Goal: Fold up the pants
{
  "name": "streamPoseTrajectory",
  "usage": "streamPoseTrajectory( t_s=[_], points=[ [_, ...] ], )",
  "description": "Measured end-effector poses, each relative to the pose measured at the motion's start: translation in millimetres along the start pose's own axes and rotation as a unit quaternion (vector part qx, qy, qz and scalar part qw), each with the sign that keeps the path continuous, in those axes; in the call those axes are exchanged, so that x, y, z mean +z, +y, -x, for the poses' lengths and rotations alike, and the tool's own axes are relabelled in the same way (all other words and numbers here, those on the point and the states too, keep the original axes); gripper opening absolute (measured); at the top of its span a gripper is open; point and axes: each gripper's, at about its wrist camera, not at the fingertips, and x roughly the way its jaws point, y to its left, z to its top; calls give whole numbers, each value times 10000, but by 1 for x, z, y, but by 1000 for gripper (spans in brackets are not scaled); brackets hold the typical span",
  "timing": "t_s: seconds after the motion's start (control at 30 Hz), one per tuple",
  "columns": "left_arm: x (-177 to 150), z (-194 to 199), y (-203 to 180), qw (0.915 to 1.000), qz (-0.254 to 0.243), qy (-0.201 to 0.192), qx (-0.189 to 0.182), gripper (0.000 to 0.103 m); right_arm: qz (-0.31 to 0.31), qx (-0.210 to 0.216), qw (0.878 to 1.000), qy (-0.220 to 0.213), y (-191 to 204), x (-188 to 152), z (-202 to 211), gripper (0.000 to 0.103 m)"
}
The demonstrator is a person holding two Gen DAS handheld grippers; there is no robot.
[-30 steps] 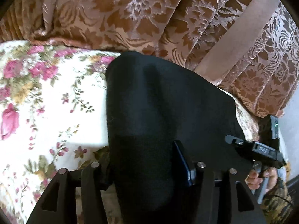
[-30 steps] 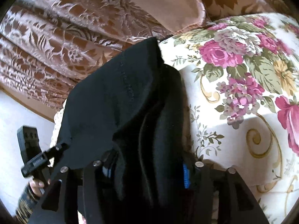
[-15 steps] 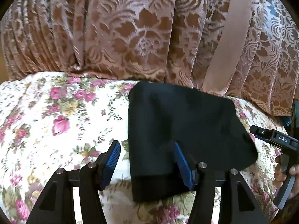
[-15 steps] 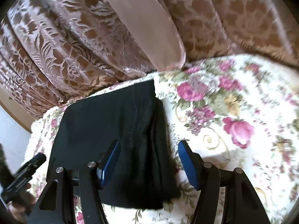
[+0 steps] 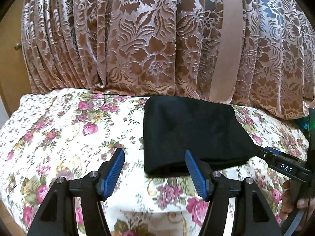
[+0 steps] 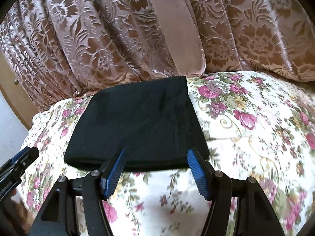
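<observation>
Black pants [image 6: 137, 125] lie folded flat on the floral bed [image 6: 256, 129] by the curtain, soft, limp, light; pinch all layers at the near edge; left tongs [image 5: 154, 174] just widened, right tongs [image 6: 155, 172] apart, both empty

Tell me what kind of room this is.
Probably a bedroom at home: folded black pants lie on a floral bedspread, with heavy brown patterned curtains hanging right behind.

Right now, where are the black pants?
The folded black pants lie flat on the flowery bedspread, just ahead of both open grippers, with their far edge against the brown patterned curtain.
</observation>
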Motion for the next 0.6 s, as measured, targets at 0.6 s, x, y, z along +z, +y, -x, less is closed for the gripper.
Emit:
streamPoseTrajectory(
  t_s=[0.6],
  points=[
    [-56,42,-17,9996,16,10,287,68,321,-565,9974,-297,29,-60,46,67]
  ],
)
